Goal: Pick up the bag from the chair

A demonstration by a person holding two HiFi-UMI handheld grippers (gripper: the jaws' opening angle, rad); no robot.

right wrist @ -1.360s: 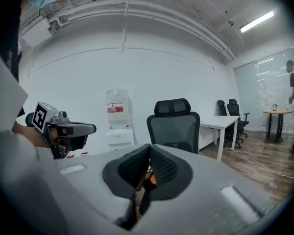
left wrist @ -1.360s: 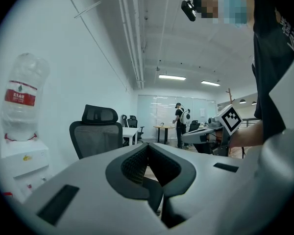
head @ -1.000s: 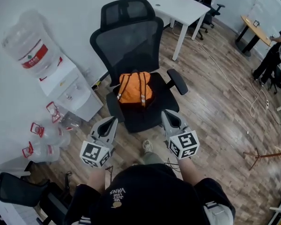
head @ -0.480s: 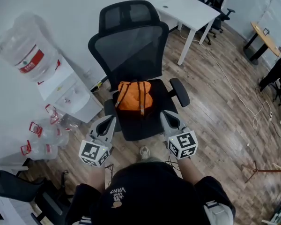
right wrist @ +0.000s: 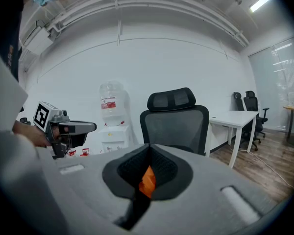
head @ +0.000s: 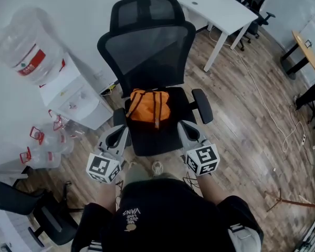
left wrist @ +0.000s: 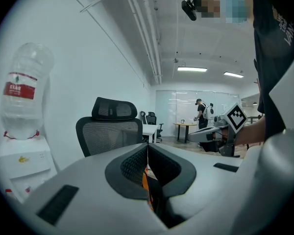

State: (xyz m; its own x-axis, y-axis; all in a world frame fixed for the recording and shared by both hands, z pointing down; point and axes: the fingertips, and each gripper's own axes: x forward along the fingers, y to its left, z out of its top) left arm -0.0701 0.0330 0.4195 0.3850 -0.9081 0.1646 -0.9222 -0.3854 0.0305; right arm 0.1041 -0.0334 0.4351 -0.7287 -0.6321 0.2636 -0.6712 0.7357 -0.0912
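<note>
An orange bag with dark straps lies on the seat of a black mesh office chair, against the backrest. My left gripper is held in front of the seat's left front corner, jaws shut and empty. My right gripper hangs by the seat's right front corner, also shut with nothing in it. In the left gripper view the jaws meet, with a sliver of the orange bag behind them. Past the shut right jaws the right gripper view shows the bag and the chair.
A white water dispenser with a big bottle stands left of the chair, with empty bottles on the floor beside it. A white desk is at the back right. A cable runs across the wooden floor. Another black chair sits lower left.
The view has closed in on the chair. Both grippers have edged forward toward the seat's front edge, still shut and empty.
</note>
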